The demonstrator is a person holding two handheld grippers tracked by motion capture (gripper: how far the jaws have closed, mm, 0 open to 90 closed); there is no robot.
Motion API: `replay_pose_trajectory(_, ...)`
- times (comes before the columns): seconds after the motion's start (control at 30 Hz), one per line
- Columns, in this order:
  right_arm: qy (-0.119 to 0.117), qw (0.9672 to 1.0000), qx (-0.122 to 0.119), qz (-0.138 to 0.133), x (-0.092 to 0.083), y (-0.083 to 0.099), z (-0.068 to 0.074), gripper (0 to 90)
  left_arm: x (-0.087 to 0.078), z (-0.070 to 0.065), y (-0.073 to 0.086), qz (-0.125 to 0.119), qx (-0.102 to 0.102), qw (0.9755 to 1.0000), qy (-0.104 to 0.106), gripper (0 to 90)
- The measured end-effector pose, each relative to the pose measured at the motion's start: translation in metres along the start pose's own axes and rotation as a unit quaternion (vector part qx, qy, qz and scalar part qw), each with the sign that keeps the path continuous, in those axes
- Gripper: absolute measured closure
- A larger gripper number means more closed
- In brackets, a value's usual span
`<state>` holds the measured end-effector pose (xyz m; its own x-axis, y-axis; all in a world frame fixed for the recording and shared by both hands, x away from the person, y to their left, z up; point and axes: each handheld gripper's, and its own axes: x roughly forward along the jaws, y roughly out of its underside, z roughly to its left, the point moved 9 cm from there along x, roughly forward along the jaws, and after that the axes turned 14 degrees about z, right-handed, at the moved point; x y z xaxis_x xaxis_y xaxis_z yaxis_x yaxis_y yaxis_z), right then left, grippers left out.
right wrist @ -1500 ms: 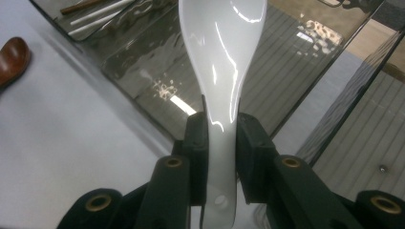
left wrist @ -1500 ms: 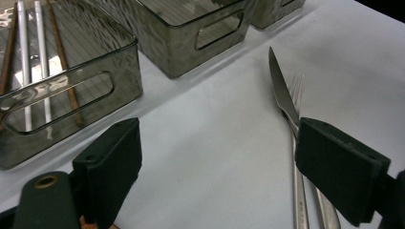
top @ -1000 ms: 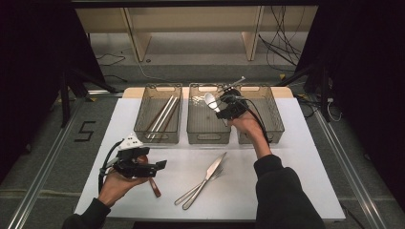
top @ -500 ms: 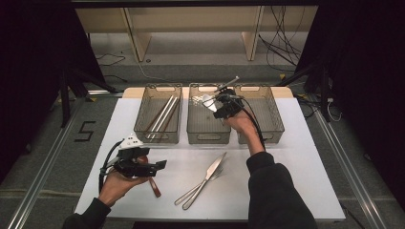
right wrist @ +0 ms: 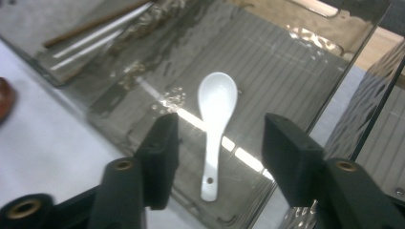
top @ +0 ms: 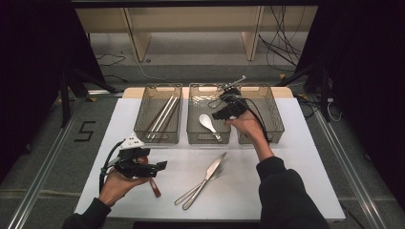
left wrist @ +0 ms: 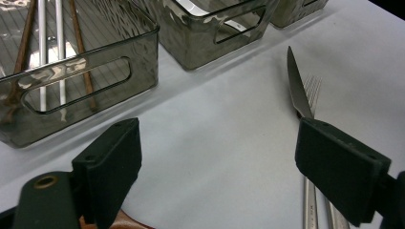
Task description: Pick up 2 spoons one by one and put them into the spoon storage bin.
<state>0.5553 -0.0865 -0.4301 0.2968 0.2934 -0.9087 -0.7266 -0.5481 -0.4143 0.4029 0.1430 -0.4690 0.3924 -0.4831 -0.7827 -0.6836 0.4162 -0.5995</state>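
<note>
Since a second ago the white spoon (right wrist: 216, 125) has left my right tool (right wrist: 217, 157) and now lies flat on the floor of the middle bin (top: 208, 137), bowl toward the far end, handle toward me. That tool's jaws have just been opening; they stand well apart with the spoon's handle showing between them but lower down, no pad touching it. In the high view the right tool (top: 228, 110) hangs over the far right part of that bin, barely shifted from where it was.

My left tool (top: 141, 165) has kept its place over the near left of the table (top: 296, 162) (it hasn't budged). Its jaws are wide open in the left gripper view and grip nothing: bare white table lies between them. A reddish-brown piece (top: 154, 187) lies on the table just under that tool; I can't tell what it is.

A knife (top: 207, 179) and a fork (top: 197, 189) lie together on the table, near the middle, slanting toward the bins, the knife lying across the fork. In the left gripper view the knife blade (left wrist: 297, 86) runs up beside the right-hand jaw, clear of it.

The left bin (top: 157, 137) holds several chopsticks (top: 161, 117), metal and brown, lying lengthwise. The right bin (top: 276, 125) sits just beside the middle one, partly behind my right hand (top: 244, 125).
</note>
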Motion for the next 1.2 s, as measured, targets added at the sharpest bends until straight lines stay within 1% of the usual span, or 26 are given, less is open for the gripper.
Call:
replay_pose_trajectory(0.03, -0.001, 1.0, -0.003, -0.003, -0.003, 0.003, 0.002, 42.6, 0.0, 0.0, 0.001, 0.003, 0.002, 1.0, 0.0, 15.4)
replay_pose_trajectory(0.1, -0.003, 0.9999, -0.009, -0.008, -0.01, 0.008, 0.005, 39.4, 0.001, 0.0, 0.0, 0.001, -0.002, 1.0, 0.0, 15.4)
replay_pose_trajectory(0.17, -0.01, 0.9997, -0.013, -0.02, -0.019, 0.017, 0.009, 37.5, 0.001, 0.002, 0.001, 0.002, -0.002, 1.0, -0.004, 15.4)
replay_pose_trajectory(0.2, -0.012, 0.9995, -0.017, -0.025, -0.023, 0.023, 0.011, 36.9, 0.001, 0.002, 0.001, 0.002, -0.004, 1.0, -0.003, 15.4)
replay_pose_trajectory(0.3, -0.007, 0.9987, -0.035, -0.037, -0.035, 0.043, 0.017, 35.8, 0.002, 0.002, 0.001, 0.004, -0.007, 1.0, 0.002, 15.4)
replay_pose_trajectory(0.33, -0.01, 0.9984, -0.038, -0.041, -0.04, 0.05, 0.018, 35.7, 0.002, 0.002, 0.002, 0.008, -0.004, 1.0, 0.0, 15.4)
replay_pose_trajectory(0.4, -0.013, 0.9978, -0.037, -0.053, -0.047, 0.065, 0.02, 35.6, 0.003, 0.001, 0.002, 0.009, -0.002, 1.0, 0.0, 15.4)
replay_pose_trajectory(0.47, -0.024, 0.9972, -0.031, -0.063, -0.052, 0.079, 0.022, 35.6, 0.004, 0.0, 0.001, 0.008, -0.006, 1.0, -0.001, 15.4)
replay_pose_trajectory(0.5, -0.03, 0.997, -0.03, -0.064, -0.054, 0.085, 0.022, 35.6, 0.004, 0.0, 0.001, 0.009, -0.005, 0.9999, -0.002, 15.4)
replay_pose_trajectory(0.53, -0.029, 0.9971, -0.028, -0.065, -0.055, 0.09, 0.022, 35.5, 0.004, 0.0, 0.001, 0.011, -0.002, 0.9999, -0.003, 15.4)
replay_pose_trajectory(0.57, -0.028, 0.997, -0.026, -0.068, -0.055, 0.095, 0.021, 35.5, 0.004, -0.001, 0.001, 0.01, -0.002, 0.9999, -0.004, 15.4)
replay_pose_trajectory(0.67, -0.038, 0.9961, -0.018, -0.078, -0.058, 0.109, 0.021, 34.6, 0.004, -0.001, 0.001, 0.008, -0.006, 0.9999, -0.001, 15.4)
replay_pose_trajectory(0.77, -0.043, 0.9943, -0.012, -0.096, -0.062, 0.122, 0.022, 34.3, 0.005, 0.001, 0.002, 0.011, -0.011, 0.9999, 0.002, 15.4)
replay_pose_trajectory(0.83, -0.052, 0.9931, -0.006, -0.105, -0.063, 0.13, 0.024, 33.9, 0.005, 0.0, 0.001, 0.01, -0.012, 0.9999, 0.003, 15.4)
replay_pose_trajectory(0.97, -0.06, 0.9902, 0.002, -0.126, -0.068, 0.144, 0.028, 33.1, 0.004, 0.0, 0.001, 0.007, -0.009, 0.9999, 0.003, 15.4)
replay_pose_trajectory(1.07, -0.062, 0.989, 0.006, -0.134, -0.07, 0.154, 0.033, 32.6, 0.005, -0.001, 0.002, 0.012, -0.003, 0.9999, 0.004, 15.4)
replay_pose_trajectory(1.2, -0.064, 0.9876, 0.011, -0.143, -0.071, 0.167, 0.038, 32.0, 0.008, -0.003, 0.004, 0.021, 0.0, 0.9997, 0.007, 15.6)
